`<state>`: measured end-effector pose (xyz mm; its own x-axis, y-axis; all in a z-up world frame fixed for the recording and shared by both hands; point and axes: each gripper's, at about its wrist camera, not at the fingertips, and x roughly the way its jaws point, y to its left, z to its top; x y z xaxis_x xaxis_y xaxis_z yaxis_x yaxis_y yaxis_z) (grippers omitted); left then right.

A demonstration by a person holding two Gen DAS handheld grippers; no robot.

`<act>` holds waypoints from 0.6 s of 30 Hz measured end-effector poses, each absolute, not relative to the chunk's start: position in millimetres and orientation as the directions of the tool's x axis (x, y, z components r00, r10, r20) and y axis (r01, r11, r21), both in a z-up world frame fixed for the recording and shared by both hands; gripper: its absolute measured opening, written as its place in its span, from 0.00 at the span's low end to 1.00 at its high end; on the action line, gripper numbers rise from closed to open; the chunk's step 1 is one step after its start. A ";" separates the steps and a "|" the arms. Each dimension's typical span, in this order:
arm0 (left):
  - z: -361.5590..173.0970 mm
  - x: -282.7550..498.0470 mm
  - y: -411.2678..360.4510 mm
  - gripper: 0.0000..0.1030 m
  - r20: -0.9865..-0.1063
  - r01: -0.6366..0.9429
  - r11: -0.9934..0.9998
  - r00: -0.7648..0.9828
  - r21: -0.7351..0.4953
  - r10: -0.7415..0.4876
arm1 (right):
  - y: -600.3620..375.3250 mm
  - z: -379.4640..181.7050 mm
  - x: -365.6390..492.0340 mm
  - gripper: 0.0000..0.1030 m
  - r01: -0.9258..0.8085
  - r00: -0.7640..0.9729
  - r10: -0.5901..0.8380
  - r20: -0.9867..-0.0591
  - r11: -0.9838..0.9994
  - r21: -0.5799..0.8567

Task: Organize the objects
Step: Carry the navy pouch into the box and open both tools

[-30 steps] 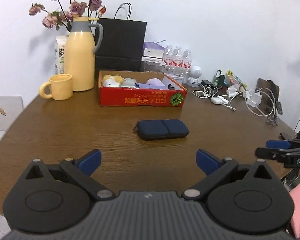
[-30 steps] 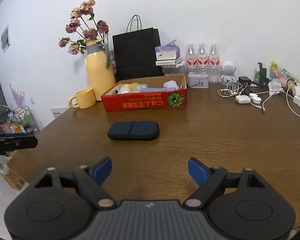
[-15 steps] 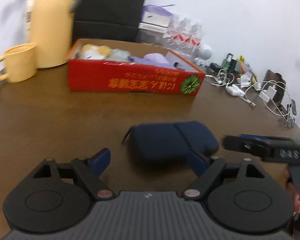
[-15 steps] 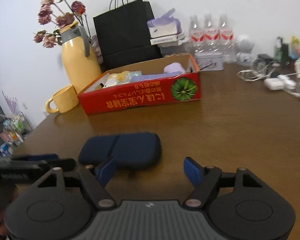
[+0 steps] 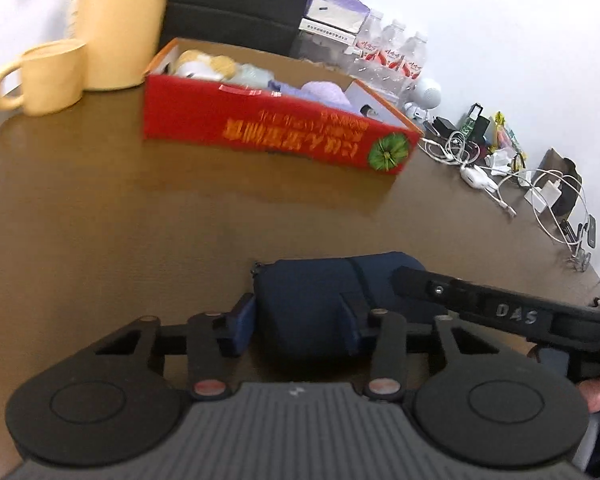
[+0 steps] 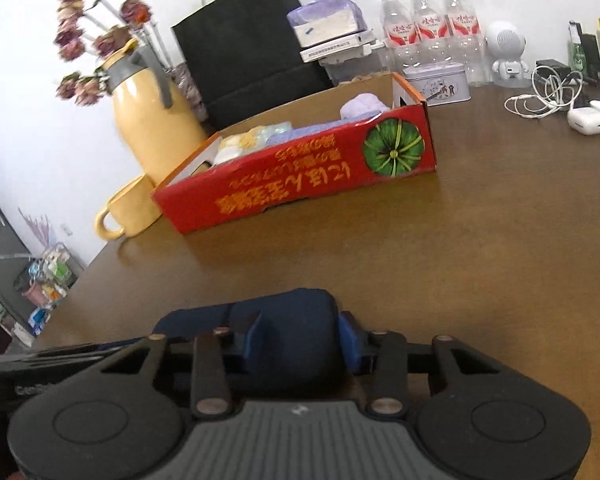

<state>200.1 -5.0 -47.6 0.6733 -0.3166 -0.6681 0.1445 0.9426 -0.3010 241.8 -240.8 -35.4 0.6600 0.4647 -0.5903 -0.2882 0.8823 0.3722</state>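
One navy pouch, one red box, three bottles

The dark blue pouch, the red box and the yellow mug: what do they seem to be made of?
Dark blue pouch: probably soft fabric, matte; rounded, padded-looking edges and a seam.
Red box: cardboard; brown inner walls, printed red outside.
Yellow mug: perhaps ceramic, smooth; the blur leaves it open.

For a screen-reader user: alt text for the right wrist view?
The right tongs grip one end of a dark blue pouch on a brown table. Behind stand a red box of soft items and a yellow jug.
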 end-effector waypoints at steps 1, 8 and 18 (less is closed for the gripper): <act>-47.6 185.8 -4.4 0.40 -0.668 0.139 0.942 0.673 -0.307 -0.317 | -241.0 -35.1 227.2 0.38 -0.296 0.664 0.461 -0.589 0.885 0.359; -27.6 92.6 -8.1 0.31 -0.647 0.170 0.933 0.681 -0.316 -0.343 | -255.9 -23.1 121.1 0.37 -0.281 0.685 0.445 -0.578 0.892 0.353; 2.9 102.2 -23.0 0.29 -0.567 0.258 0.922 0.730 -0.290 -0.383 | -276.9 3.9 90.1 0.37 -0.274 0.764 0.419 -0.490 0.899 0.342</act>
